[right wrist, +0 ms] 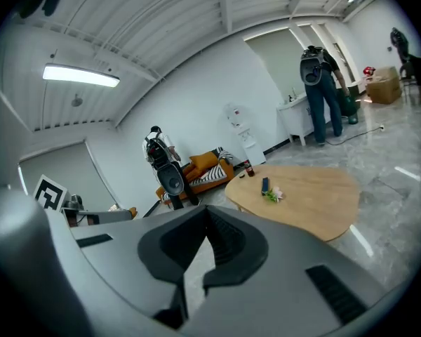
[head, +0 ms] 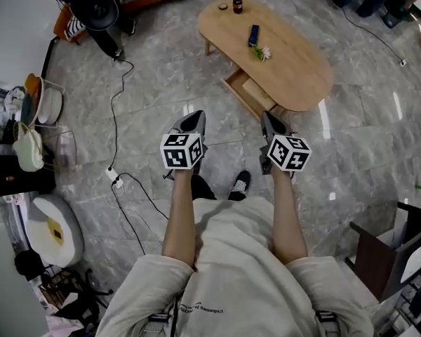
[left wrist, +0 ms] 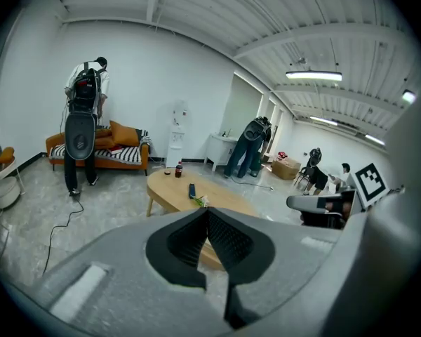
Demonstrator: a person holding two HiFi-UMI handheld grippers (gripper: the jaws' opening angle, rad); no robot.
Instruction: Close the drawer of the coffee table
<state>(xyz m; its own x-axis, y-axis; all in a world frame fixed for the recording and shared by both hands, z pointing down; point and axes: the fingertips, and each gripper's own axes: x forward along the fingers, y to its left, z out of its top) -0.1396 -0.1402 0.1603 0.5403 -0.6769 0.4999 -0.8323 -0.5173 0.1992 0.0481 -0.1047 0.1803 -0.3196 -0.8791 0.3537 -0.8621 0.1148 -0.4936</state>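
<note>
Forearms (head: 179, 216) nearest the viewer carry the left gripper (head: 194, 120) and right gripper (head: 269, 123), each with jaws pressed together and holding nothing. Just ahead of the right gripper, well apart from both, the drawer (head: 251, 95) stands pulled out from under the bench (head: 295, 62). Its front faces the grippers, so it would slide in away from them and rightward. The right gripper is judged nearer.
</note>
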